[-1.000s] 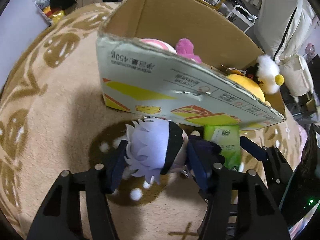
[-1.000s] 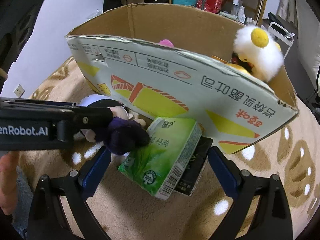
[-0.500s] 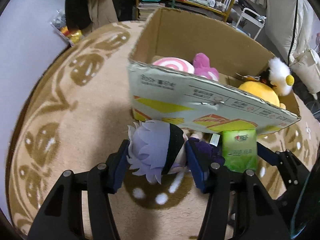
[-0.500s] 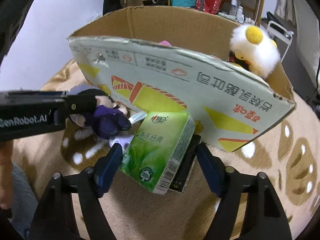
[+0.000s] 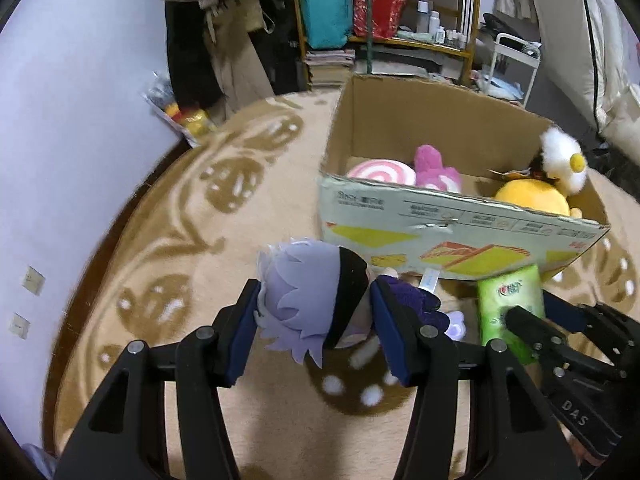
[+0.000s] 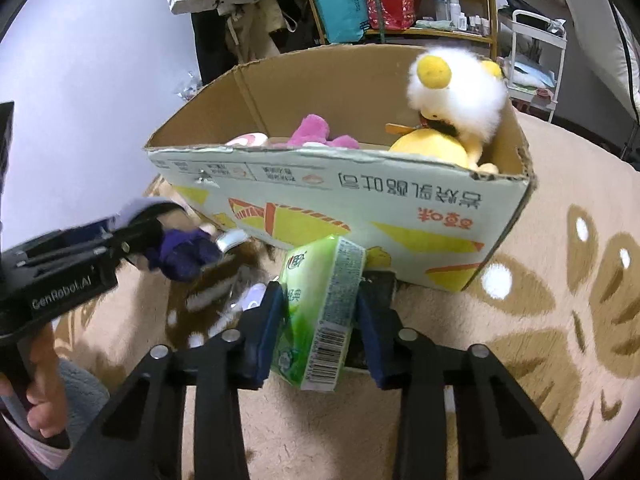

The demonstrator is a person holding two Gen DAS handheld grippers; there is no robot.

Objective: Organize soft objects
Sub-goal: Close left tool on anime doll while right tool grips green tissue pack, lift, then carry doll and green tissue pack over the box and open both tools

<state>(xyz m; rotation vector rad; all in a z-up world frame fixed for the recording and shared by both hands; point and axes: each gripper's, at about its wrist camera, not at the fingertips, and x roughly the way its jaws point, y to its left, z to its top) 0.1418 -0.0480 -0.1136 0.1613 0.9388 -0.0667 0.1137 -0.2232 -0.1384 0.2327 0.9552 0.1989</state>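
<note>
My left gripper (image 5: 314,334) is shut on a plush doll (image 5: 310,300) with pale lilac hair, a black band and a purple body, held above the rug in front of the cardboard box (image 5: 440,220). In the right wrist view the left gripper's doll (image 6: 180,254) hangs at left. My right gripper (image 6: 322,328) is shut on a green tissue pack (image 6: 320,312), lifted just before the box (image 6: 340,200). The pack also shows in the left wrist view (image 5: 510,304). Inside the box lie a pink swirl cushion (image 5: 378,170), a pink plush (image 5: 434,170) and a yellow plush (image 5: 532,196).
A beige patterned rug (image 5: 180,248) covers the floor. A dark flat object (image 6: 380,280) lies behind the tissue pack against the box. A shelf with bags and bottles (image 5: 380,8) stands behind, a white wall (image 5: 60,120) at left.
Both grippers have risen and pulled back from the box. The right gripper has closed on the tissue pack and lifted it. The left gripper still holds the doll.
</note>
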